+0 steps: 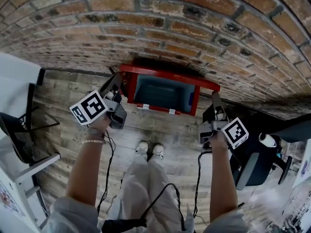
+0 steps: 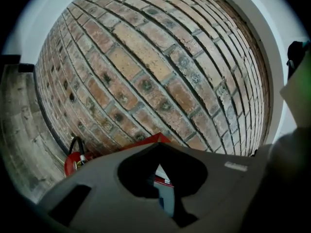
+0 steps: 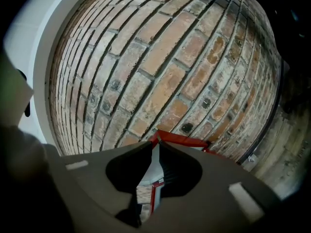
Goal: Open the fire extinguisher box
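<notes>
Head view: the red metal fire extinguisher box [image 1: 160, 72] with its glass front stands on the wooden plank floor [image 1: 160, 125] against the brick wall [image 1: 194, 23]. The door looks shut. The left hand-held gripper [image 1: 114, 84] and the right hand-held gripper [image 1: 215, 103] flank it, neither touching.

Left gripper view: the jaws are pressed together and empty. Closed tips could skid off the frame [image 2: 146, 141] or knock the red cylinder extinguisher [image 2: 73, 161] beside it.

Right gripper view: the jaws [image 3: 156, 142] stand slightly apart, holding nothing. That narrow gap may miss the door edge [image 3: 184, 140] and strike the glass.
</notes>
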The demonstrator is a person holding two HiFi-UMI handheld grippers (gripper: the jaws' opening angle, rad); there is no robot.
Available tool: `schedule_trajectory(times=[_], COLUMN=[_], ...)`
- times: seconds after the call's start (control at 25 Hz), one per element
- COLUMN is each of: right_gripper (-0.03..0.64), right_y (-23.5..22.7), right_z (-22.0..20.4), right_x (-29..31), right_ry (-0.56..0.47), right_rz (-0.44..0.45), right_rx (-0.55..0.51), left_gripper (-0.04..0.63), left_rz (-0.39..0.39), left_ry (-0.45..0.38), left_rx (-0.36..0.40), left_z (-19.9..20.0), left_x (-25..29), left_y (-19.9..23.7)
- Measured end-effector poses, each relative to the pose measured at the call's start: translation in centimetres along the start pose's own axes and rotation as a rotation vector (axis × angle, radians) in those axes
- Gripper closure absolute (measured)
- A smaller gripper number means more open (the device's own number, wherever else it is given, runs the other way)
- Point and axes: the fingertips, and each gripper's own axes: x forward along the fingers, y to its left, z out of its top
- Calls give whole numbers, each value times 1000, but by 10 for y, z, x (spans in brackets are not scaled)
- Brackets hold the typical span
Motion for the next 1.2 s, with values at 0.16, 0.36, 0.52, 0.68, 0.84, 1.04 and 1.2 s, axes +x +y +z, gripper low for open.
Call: schedule_trajectory(times=[0.16,0.36,0.52,0.68,0.84,1.04,1.2], right_gripper=[623,623,623,623,623,621,621], right_y=[-3,1,7,11,12,14,8], right_z=[7,18,26,32,36,37,36], right_x=[10,23,36,49,55,56,51], right_ry=[-3,0,5,13,20,12,4], right_rz=[-74,-61,-37,-11,-15,4,-56], right_rx=[8,-21,-43,-72,-89,-91,-66], left_gripper=[598,598,598,598,598,598,598], left_rz=[-5,-17,-30,-37,-38,-38,-40], left_ry=[2,9,15,20,23,28,34], left_rx=[22,49,70,88,102,116,125], left_z=[9,17,24,29,33,38,39], left_x=[10,22,34,45,52,59,60], left_y=[-2,-7,-12,-15,-17,-19,-19])
